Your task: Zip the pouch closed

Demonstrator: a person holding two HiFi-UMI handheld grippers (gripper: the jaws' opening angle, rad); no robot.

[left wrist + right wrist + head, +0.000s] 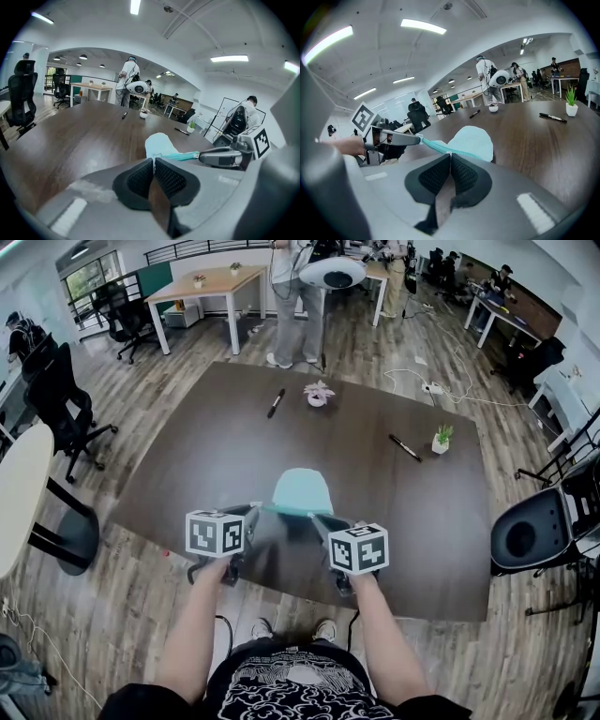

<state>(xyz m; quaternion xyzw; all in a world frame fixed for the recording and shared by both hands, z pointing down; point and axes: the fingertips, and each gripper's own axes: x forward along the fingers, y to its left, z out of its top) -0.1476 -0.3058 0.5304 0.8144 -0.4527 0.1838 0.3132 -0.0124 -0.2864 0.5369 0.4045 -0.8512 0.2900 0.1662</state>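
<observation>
At the near edge of the dark brown wooden tabletop lies the pale turquoise fabric pouch, with the left gripper and right gripper each having jaws pinched on its teal zip, seemingly mid-closing, though how far it is closed is unclear.

Left gripper has its jaws pinched on the pouch.

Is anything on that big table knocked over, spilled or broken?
Nothing stands out. The pink plant and green plant stand upright, the far marker and near marker lie flat, and the teal pouch is held by its zipper edge between the left claw and right claw.
</observation>
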